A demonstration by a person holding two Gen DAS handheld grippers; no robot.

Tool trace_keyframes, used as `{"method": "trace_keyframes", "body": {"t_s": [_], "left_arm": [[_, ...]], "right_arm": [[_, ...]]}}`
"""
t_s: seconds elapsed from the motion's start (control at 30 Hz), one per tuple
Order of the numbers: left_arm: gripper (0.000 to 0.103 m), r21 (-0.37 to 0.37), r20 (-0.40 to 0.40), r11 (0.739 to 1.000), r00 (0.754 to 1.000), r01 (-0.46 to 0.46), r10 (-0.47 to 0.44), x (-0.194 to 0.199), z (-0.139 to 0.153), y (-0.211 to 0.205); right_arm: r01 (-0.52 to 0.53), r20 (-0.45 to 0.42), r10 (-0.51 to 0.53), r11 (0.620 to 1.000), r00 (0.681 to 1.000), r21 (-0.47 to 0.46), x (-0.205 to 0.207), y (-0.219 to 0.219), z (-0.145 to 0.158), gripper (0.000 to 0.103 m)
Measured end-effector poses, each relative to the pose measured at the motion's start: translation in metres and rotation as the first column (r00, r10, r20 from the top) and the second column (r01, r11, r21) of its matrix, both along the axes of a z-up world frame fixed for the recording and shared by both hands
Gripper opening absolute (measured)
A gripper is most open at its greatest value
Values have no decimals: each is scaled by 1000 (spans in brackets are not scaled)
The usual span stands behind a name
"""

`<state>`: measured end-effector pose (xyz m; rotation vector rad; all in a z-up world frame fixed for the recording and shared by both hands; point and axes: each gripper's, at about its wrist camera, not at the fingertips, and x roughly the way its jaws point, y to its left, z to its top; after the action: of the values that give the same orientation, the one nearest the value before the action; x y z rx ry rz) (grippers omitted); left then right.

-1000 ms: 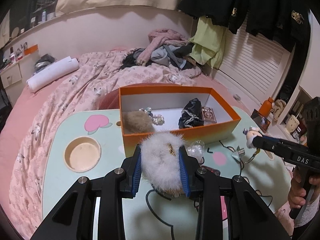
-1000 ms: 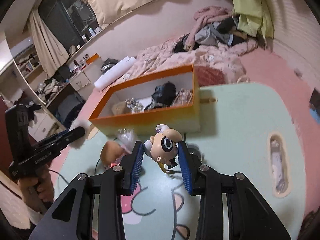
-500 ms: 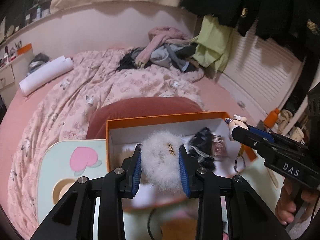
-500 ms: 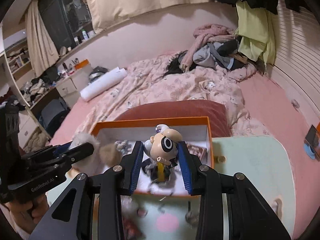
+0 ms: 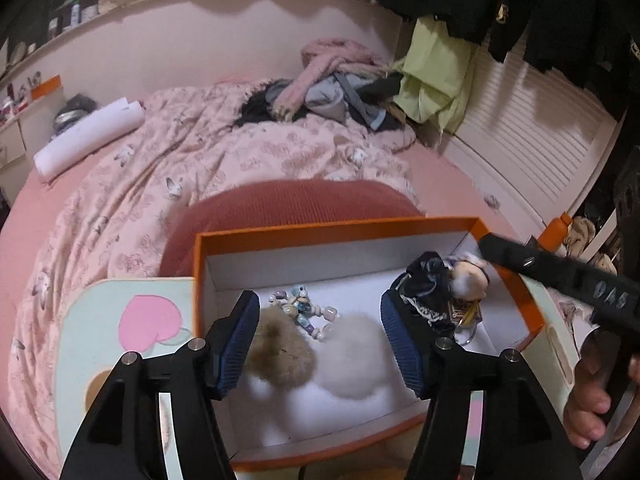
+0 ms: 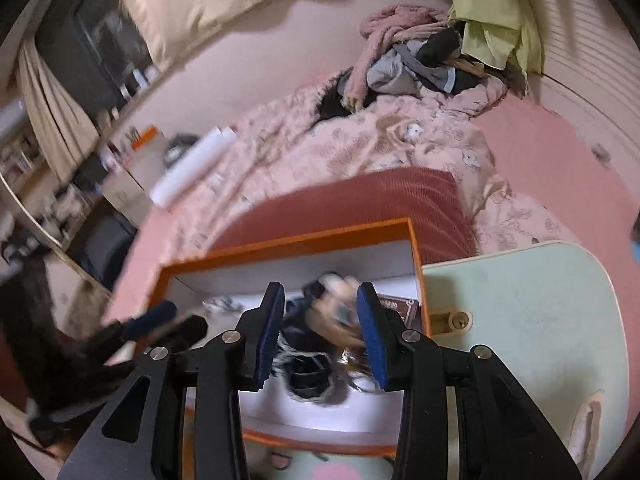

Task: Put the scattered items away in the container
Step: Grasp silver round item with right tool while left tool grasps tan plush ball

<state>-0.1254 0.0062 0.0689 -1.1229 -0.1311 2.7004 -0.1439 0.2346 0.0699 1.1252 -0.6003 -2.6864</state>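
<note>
Left hand-held gripper [image 5: 320, 336] opening, white pompom [image 5: 352, 356] now dropped in box [image 5: 340, 228]; right hand-held gripper [image 6: 320, 336] still clamps doll [image 6: 340, 314].

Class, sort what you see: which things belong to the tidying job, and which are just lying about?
Belonging to the job:
orange box
white pom-pom
brown pom-pom
bead string
doll keychain
left gripper, opening
right gripper

Lying about:
clothes pile
paper roll
red cushion
</note>
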Motion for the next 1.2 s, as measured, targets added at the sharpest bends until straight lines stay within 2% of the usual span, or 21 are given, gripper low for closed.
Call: {"method": "trace_keyframes", "body": {"t_s": [0.1, 0.2, 0.33, 0.43, 0.53, 0.73, 0.8, 0.87, 0.9, 0.93, 1.03, 1.1, 1.2], "left_arm": [[65, 28, -43, 999, 999, -15, 16, 17, 15, -11], [78, 55, -63, 998, 998, -25, 28, 36, 23, -20], [80, -3, -57, 1000, 998, -12, 12, 71, 18, -21], [80, -56, -44, 998, 999, 8, -10, 95, 4, -15], [80, -105, -19, 994, 999, 30, -32, 109, -15, -4], [79, -115, 40, 992, 998, 54, -49, 107, -42, 11], [73, -104, 52, 993, 997, 59, -54, 105, -46, 12], [60, -80, 82, 994, 994, 72, -66, 101, -51, 11], [48, -63, 105, 994, 991, 91, -84, 98, -55, 12], [42, -51, 112, 993, 989, 104, -98, 97, -56, 12], [36, -55, 99, 993, 990, 107, -101, 97, -56, 13], [35, -51, 73, 994, 993, 99, -95, 100, -52, 12], [35, -51, 10, 995, 996, 85, -85, 108, -38, 9]], "right_arm": [[27, -50, -28, 1000, 998, -11, 16, 8, 17, 42], [22, -83, -20, 1000, 996, 18, 34, 9, 30, 46], [28, -98, -19, 996, 995, 88, 73, 0, 33, 54], [22, -84, -11, 991, 996, 132, 100, -7, 21, 56], [41, -44, -32, 977, 998, 210, 122, -12, -3, 56], [75, 56, -85, 983, 995, 167, 125, 4, -42, 56], [46, 82, -60, 985, 995, 167, 119, 1, -47, 56], [31, 89, -51, 978, 995, 207, 112, -6, -51, 56], [30, 94, -53, 973, 994, 227, 110, -8, -53, 56], [30, 101, -56, 970, 993, 242, 107, -11, -55, 56], [26, 102, -59, 955, 993, 297, 102, -18, -58, 56], [11, 102, -45, 948, 994, 318, 101, -21, -58, 31], [-4, 93, -26, 950, 995, 313, 103, -21, -57, 31]]}}
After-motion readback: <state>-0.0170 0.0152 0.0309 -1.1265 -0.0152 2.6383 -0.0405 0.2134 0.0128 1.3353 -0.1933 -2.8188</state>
